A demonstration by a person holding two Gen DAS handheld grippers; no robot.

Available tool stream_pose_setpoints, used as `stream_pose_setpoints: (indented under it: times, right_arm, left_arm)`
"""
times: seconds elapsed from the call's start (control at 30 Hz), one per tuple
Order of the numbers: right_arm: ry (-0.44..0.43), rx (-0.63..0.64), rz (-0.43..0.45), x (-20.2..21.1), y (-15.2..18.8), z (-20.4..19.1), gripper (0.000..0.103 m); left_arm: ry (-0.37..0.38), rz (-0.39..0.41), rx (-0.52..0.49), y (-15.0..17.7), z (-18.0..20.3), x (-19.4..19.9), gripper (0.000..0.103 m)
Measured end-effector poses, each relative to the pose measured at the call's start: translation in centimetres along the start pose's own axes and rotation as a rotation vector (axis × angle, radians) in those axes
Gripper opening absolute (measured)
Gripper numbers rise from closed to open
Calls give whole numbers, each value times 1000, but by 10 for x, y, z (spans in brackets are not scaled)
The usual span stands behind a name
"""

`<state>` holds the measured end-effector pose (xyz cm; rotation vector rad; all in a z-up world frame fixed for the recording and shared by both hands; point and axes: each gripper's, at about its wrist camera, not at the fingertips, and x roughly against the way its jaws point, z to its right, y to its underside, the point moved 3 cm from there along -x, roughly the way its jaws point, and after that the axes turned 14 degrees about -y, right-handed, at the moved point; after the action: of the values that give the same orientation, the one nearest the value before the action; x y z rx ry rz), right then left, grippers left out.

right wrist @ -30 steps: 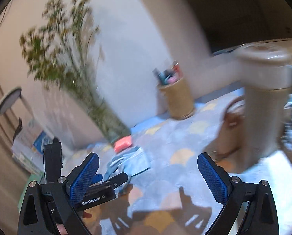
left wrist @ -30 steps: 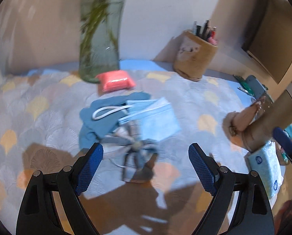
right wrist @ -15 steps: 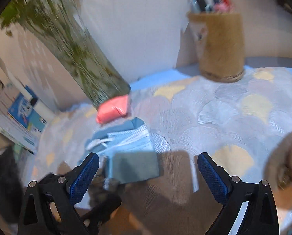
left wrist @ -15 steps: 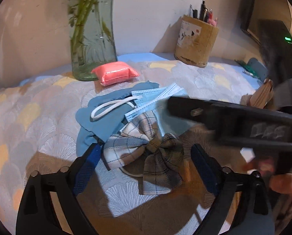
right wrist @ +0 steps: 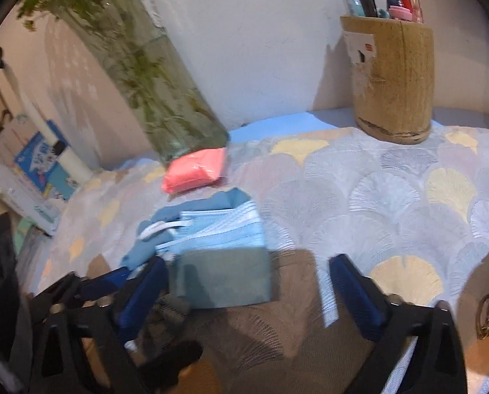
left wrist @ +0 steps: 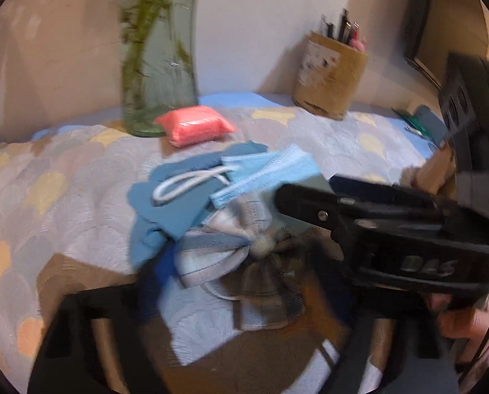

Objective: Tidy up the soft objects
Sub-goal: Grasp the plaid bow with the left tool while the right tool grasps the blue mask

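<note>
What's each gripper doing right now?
Left gripper: closing around the bow, grip unclear.
Right gripper: closing by the mask, holding nothing.

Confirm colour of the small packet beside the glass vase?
Coral pink packet; clearest in the left wrist view.

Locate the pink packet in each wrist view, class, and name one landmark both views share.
Left wrist view: the pink packet lies upper centre, just right of the glass vase's base.
Right wrist view: the pink packet lies left of centre, just below the vase's base.
Shared landmark: the glass vase with green stems, touching or almost touching the packet.
</note>
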<state>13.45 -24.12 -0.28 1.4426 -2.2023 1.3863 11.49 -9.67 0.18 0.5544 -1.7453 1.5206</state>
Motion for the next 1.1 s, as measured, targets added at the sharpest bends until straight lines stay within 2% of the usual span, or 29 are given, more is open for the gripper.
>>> stream_pose_setpoints:
  times: [0.03, 0.07, 0.1, 0.13, 0.2, 0.3, 0.43, 0.53, 0.73, 0.83, 0.87, 0.93, 0.97, 1.0, 1.03, 1.1]
  right_arm:
    - [-3, 11, -8, -1, 1, -3, 51]
    - [7, 21, -19, -3, 2, -5, 42]
    - [0, 25, -24, -5, 3, -7, 30]
    - [-19, 19, -26, -5, 3, -7, 23]
    - [-38, -4, -7, -2, 2, -3, 15]
    - [-46, -28, 22, 2, 2, 1, 12]
    - [-8, -38, 73, 11, 1, 3, 12]
    - [20, -89, 149, 25, 0, 14, 12]
    - [45, -145, 261, 49, 1, 27, 12]
    - [14, -138, 201, 38, 0, 26, 12]
    - [-14, -130, 151, 28, -1, 25, 14]
    - [-17, -143, 65, 11, 2, 25, 23]
    - [-19, -130, 58, 8, 1, 22, 29]
    - [-27, -118, 66, 10, 0, 19, 45]
    - [-55, -107, 61, 9, -1, 17, 53]
    - [-53, -90, 53, 8, -3, 13, 53]
  left_arm:
    - [12, 3, 12, 0, -2, 1, 47]
    - [27, 4, 23, 0, -4, 1, 36]
    - [33, 4, 35, -1, -6, 1, 35]
    - [38, 4, 42, -1, -7, 1, 33]
    - [41, 16, 58, -1, -10, 3, 32]
    - [40, 61, 84, -1, -16, 12, 32]
    - [-2, 114, 112, -2, -21, 22, 32]
    - [-16, 139, 132, -3, -25, 27, 32]
    - [-34, 120, 147, -4, -30, 23, 32]
    - [-33, 105, 151, -3, -30, 21, 32]
    - [-32, 104, 153, -3, -31, 21, 32]
    - [-33, 100, 152, -3, -30, 20, 32]
    - [-34, 100, 151, -3, -30, 20, 32]
    - [-36, 99, 150, -4, -30, 20, 32]
    - [-38, 97, 148, -4, -29, 20, 32]
    - [-43, 95, 143, -4, -28, 19, 32]
